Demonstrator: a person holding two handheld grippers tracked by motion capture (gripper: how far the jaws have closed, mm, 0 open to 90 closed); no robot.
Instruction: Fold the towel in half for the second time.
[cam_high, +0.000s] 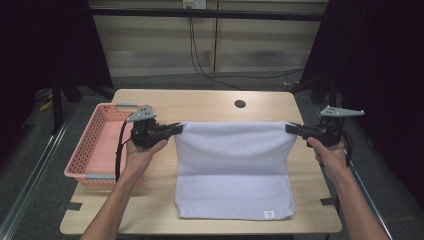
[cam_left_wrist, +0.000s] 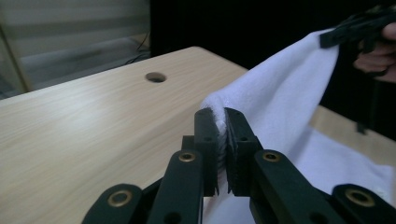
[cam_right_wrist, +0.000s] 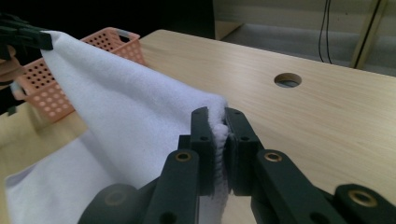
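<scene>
Setting: a recording booth or lab station, not a home. Evidence: light wood worktop (cam_high: 210, 102) with a round cable hole (cam_high: 240, 104), standing on grey floor; black curtains (cam_high: 380, 60) hung at both sides; pale panelled back wall (cam_high: 165, 45) with a socket and black cables (cam_high: 200, 60) trailing to the floor; tape marks (cam_high: 70, 206) at the worktop's edges; metal floor rail (cam_high: 30, 175) at left.

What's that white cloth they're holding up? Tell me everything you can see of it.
The white towel looks soft and fleecy, roughly rectangular. Its far edge is lifted and stretched between the left gripper and the right gripper, each clamped on a corner. The near half lies flat on the wooden table, with a small label near its front right corner.
</scene>
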